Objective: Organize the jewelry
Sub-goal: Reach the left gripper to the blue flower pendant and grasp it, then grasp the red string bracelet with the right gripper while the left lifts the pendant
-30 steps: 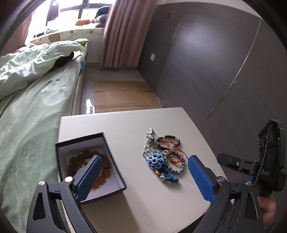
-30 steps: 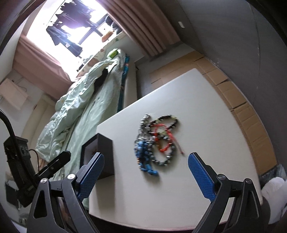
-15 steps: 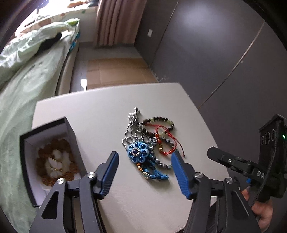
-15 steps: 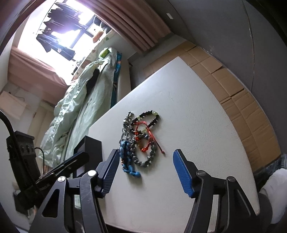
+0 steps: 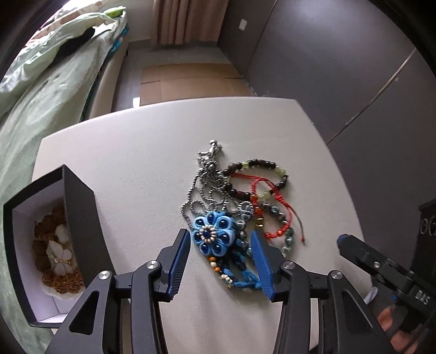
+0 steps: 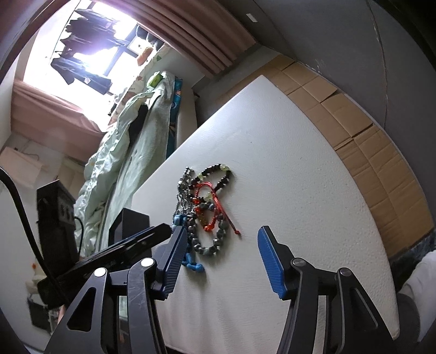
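We hold the left claw [image 5: 220,246] low over the near part of the white tabletop [image 5: 141,152], its two blue pads parted and nothing gripped between them. The blue flower ornament [image 5: 213,233] lies on the tabletop in the gap between the pads, nearer the left pad; whether either pad touches it we cannot tell. A blue cord with small beads [image 5: 237,275] trails from the flower toward the camera, running close beside the right pad.

We hold the right claw [image 6: 222,245] to the right of the pile, jaws also apart and empty. In its view the grey bead bracelet [image 6: 211,239] lies just beyond the gap, toward the left pad, and the left claw's dark body crosses the frame at lower left.

Beyond the flower the jewelry forms one tangled pile. A silver ball chain [image 5: 203,190] loops away from the flower and ends in a metal clasp [image 5: 211,152] at the far side. To the right, a red cord bracelet [image 5: 268,215] overlaps a dark bead bracelet with pale green beads [image 5: 259,177].

At the left edge of the tabletop stands an open black box [image 5: 79,217] with a white interior. It holds brown beads [image 5: 58,280] and a pale butterfly-shaped piece [image 5: 61,258], well apart from the pile.

Beyond the tabletop lie a bed with green bedding [image 5: 41,89], cardboard on the floor [image 5: 188,81] and a curtain [image 5: 188,19].
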